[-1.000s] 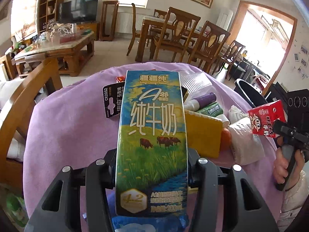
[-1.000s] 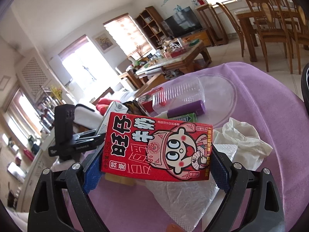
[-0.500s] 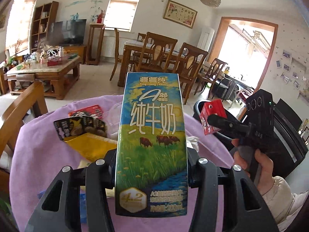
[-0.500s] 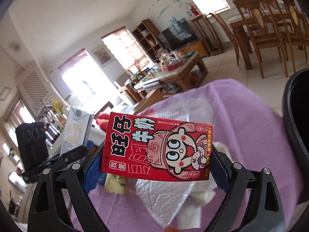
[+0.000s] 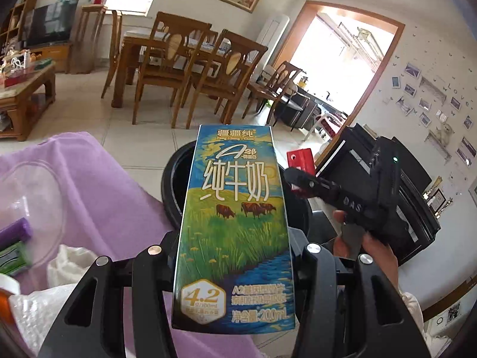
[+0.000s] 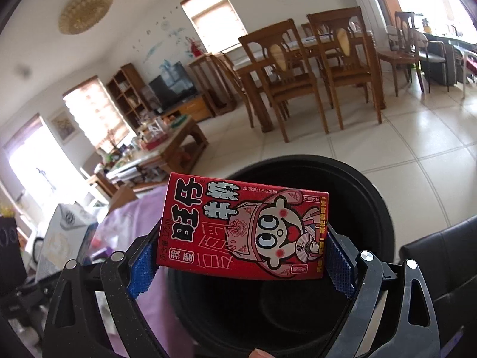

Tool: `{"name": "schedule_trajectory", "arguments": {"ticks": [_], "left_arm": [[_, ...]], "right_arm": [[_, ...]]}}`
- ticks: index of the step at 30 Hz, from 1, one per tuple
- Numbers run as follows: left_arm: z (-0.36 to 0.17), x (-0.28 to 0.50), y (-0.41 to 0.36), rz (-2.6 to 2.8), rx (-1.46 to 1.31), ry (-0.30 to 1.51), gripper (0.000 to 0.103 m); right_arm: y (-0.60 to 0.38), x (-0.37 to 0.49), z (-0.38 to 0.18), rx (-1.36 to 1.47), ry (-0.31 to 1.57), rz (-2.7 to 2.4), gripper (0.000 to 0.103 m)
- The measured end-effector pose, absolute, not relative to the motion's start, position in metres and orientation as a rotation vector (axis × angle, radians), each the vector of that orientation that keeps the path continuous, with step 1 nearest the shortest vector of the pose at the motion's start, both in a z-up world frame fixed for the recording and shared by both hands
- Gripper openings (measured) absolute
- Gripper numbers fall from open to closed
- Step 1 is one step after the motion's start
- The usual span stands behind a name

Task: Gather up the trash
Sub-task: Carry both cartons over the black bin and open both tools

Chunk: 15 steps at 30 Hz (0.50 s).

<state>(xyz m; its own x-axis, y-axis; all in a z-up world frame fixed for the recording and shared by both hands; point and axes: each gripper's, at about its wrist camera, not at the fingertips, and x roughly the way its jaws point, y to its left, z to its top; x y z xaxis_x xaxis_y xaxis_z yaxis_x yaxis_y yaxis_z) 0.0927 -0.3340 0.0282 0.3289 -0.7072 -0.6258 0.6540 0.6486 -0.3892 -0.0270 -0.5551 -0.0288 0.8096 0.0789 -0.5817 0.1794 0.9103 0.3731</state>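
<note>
Left gripper [image 5: 232, 271] jaws clamp upright milk carton [image 5: 235, 223], "纯牛奶", "A2", "200mL". Right gripper [image 6: 241, 256] jaws clamp red carton [image 6: 244, 232], "旺仔牛奶", "125mL", over black bin [image 6: 375, 197] right of table [image 5: 98, 191].

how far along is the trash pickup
Midway. In hand: the left gripper clamps a tall milk carton, the right gripper a red milk box, both at the black bin. Left on the purple cloth: tissue, clear lid, purple tube.
</note>
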Motion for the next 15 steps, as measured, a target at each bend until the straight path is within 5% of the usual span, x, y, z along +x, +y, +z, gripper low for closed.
{"name": "schedule_trajectory", "arguments": {"ticks": [15], "left_arm": [[-0.03, 0.132, -0.399, -0.76, -0.037, 1.003, 0.05]], "right_arm": [[-0.518, -0.03, -0.088, 0.121, 0.715, -0.056, 0.091]]}}
